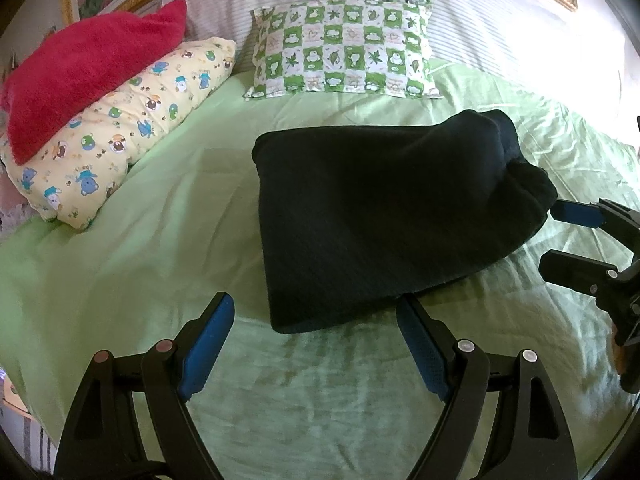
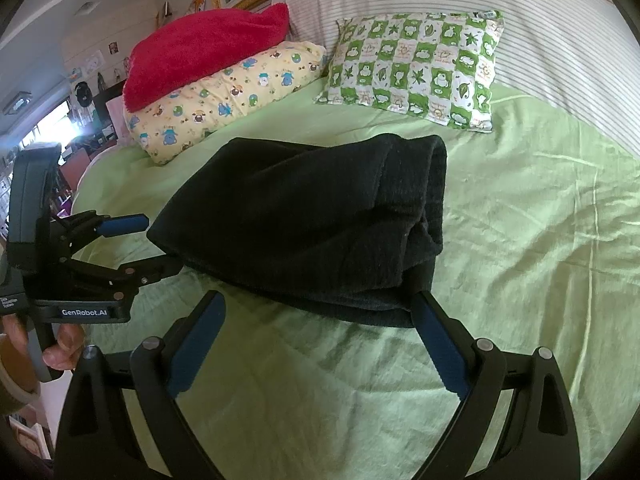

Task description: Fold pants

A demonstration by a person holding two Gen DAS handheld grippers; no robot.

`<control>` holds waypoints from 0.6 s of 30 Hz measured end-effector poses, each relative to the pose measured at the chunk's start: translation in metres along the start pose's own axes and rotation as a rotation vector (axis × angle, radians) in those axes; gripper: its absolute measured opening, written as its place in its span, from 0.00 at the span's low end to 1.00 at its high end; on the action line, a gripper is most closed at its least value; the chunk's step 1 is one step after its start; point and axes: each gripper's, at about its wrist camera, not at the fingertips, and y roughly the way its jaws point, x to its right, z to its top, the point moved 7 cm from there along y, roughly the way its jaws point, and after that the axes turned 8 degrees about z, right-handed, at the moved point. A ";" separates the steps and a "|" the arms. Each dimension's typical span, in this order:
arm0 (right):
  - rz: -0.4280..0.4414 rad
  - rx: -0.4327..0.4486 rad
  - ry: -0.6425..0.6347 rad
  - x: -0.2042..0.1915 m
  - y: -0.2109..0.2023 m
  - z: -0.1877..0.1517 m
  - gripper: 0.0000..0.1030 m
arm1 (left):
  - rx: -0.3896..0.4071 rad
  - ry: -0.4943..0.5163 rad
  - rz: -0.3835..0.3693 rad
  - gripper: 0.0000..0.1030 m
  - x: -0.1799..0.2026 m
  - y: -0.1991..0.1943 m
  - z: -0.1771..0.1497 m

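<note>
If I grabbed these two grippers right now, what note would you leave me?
Left gripper: open, empty, at the near edge of the pants.
Right gripper: open, empty, one finger touching the bundle's near corner.
Pants: dark, folded into a thick bundle on the green sheet.
Done: folds look made.
Left: perhaps tidy the bulging end; otherwise back away.

L gripper point(image 1: 316, 316) & R gripper point(image 2: 320, 316) both spread wide, nothing held.
</note>
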 end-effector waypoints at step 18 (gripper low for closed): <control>-0.002 0.024 -0.001 0.002 -0.006 0.009 0.92 | 0.004 -0.076 -0.053 0.83 -0.008 -0.001 0.017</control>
